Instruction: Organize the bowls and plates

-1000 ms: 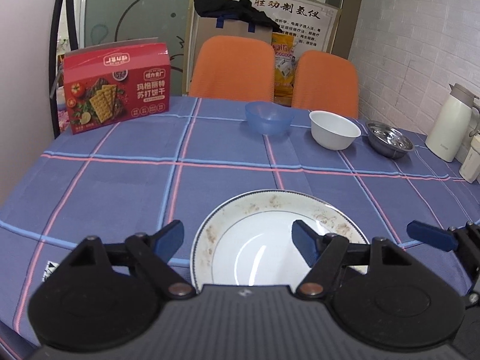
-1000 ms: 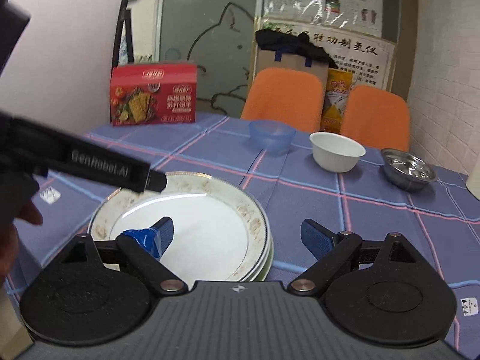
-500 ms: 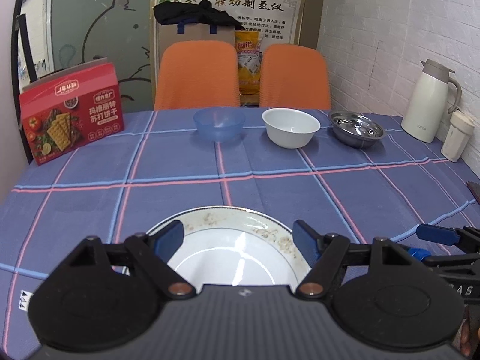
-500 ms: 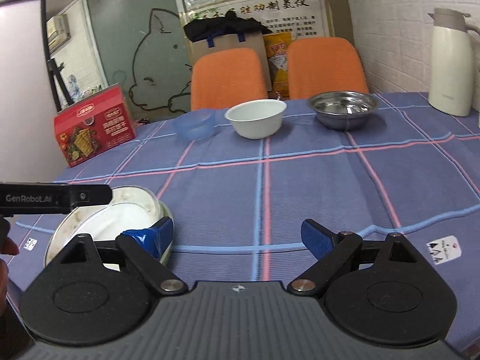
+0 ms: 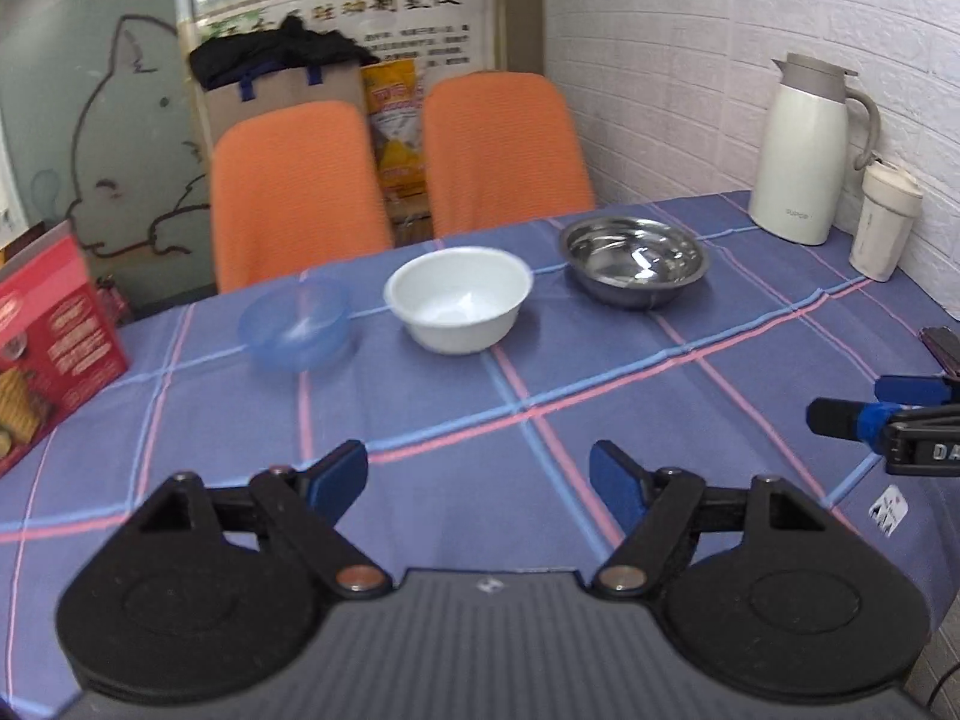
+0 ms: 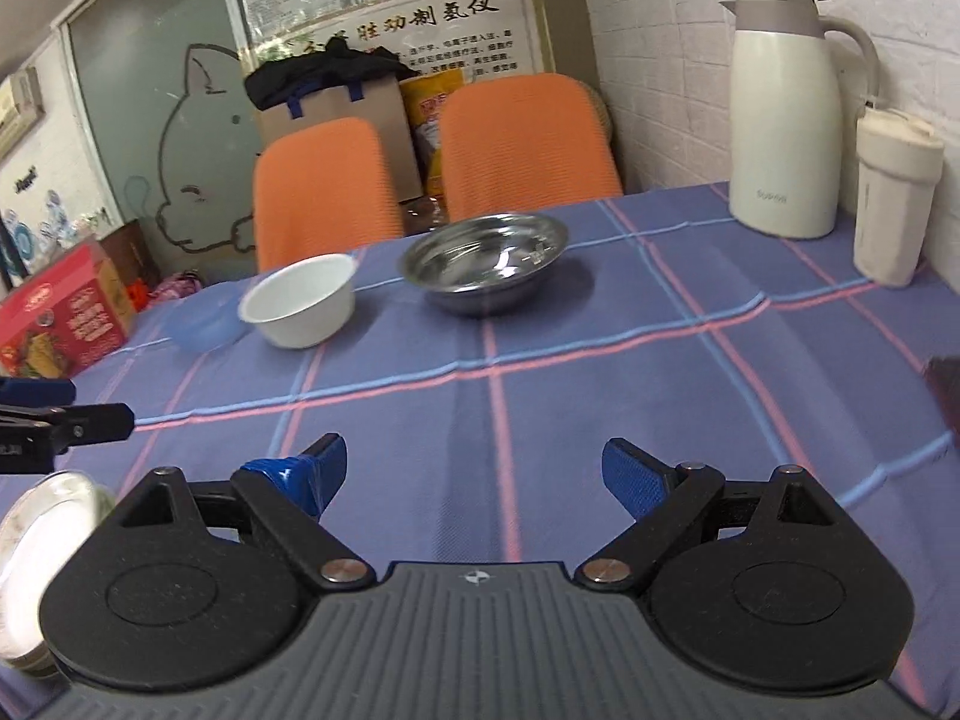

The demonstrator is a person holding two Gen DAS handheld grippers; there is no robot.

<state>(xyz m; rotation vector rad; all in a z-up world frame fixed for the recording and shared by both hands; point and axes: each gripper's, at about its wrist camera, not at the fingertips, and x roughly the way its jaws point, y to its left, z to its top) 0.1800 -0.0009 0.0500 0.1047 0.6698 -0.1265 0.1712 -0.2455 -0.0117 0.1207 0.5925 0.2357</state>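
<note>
Ahead of both hand-held grippers (image 5: pixel 478 474) (image 6: pixel 474 474) — spread, empty — bare tablecloth (image 6: pixel 540 360); bowls (image 5: pixel 459 298) far edge.

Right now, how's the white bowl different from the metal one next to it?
The white bowl is opaque and matte, with steep, deep walls; the metal bowl is shiny, reflective, wider and shallower. The white bowl sits between the blue bowl and the metal bowl, which ends the row. Both stand upright and empty.
</note>
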